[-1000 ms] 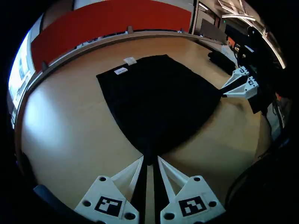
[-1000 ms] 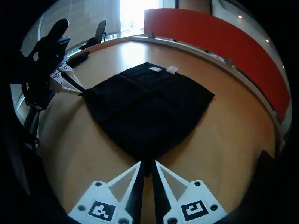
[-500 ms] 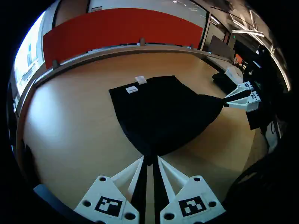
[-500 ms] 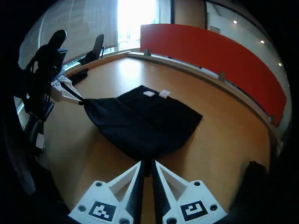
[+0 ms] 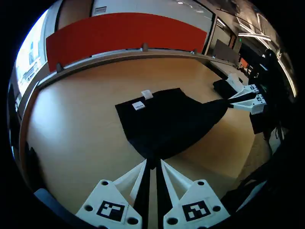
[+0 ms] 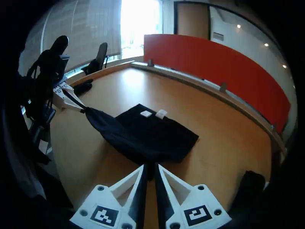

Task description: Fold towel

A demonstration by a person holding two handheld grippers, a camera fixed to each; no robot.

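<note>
The room holds a wooden counter [image 5: 76, 126] backed by a red panel [image 5: 126, 32]. A black towel [image 5: 167, 118] lies on the counter, at its middle. The left tongs [image 5: 152, 168] are closed, both fingers pinching one near corner. The right tongs [image 6: 150, 170] are closed on the other near corner. The near edge hangs raised between them. The far part lies flat, with two white tags [image 6: 154, 113] at its far edge.

One towel [image 5: 167, 118], one wooden table [image 5: 76, 126], one red screen [image 5: 126, 32]. Two white tags [image 5: 146, 94] [image 5: 138, 105] at the towel's eleven o'clock. Two grippers: left gripper [image 5: 154, 162] at six o'clock, right gripper [image 5: 230, 105] at three o'clock.
</note>
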